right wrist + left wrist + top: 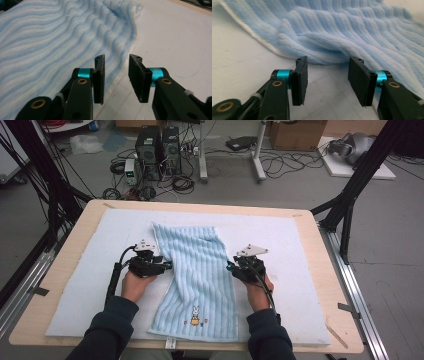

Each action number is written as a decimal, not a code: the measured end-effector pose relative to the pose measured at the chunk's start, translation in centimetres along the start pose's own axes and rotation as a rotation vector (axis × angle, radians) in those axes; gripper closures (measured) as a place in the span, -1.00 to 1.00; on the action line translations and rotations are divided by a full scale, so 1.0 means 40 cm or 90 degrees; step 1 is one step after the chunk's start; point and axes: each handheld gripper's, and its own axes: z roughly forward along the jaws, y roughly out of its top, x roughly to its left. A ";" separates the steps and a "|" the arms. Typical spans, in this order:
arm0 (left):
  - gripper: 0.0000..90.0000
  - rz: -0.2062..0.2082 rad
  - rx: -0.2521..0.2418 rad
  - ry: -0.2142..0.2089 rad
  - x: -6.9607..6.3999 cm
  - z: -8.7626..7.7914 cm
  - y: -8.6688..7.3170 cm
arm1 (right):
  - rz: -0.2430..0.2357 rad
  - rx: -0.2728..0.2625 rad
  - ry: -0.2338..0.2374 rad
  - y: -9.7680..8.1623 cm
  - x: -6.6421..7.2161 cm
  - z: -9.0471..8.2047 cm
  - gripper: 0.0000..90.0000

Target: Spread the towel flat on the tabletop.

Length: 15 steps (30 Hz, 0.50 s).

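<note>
A light blue ribbed towel (200,270) with a small rabbit motif lies lengthwise on a white mat (300,250), rumpled towards its far end. My left gripper (169,265) rests at the towel's left edge. In the left gripper view its jaws (328,80) stand open on the mat, just short of a raised fold of the towel (352,27). My right gripper (231,266) is at the towel's right edge. Its jaws (116,77) are open, with the towel's (50,37) edge running under the gap between them and no pad pressing on it.
The mat covers most of a wooden table (322,270). Beyond the far edge, on the floor, stand two computer towers (157,147) amid cables, and a cardboard box (295,132). Black frame posts (350,195) rise at both far corners.
</note>
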 end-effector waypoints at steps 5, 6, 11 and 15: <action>0.20 0.043 0.024 -0.041 -0.041 0.003 -0.015 | 0.007 -0.003 0.001 -0.041 0.021 -0.053 0.34; 0.20 0.042 0.021 -0.052 -0.046 0.002 -0.018 | 0.007 -0.003 0.001 -0.041 0.021 -0.053 0.34; 0.31 0.084 0.016 -0.027 -0.074 0.003 -0.029 | 0.024 -0.017 0.004 -0.054 0.011 -0.071 0.32; 0.94 0.049 0.024 -0.010 -0.069 -0.003 -0.027 | 0.031 -0.016 0.009 -0.053 0.012 -0.070 0.29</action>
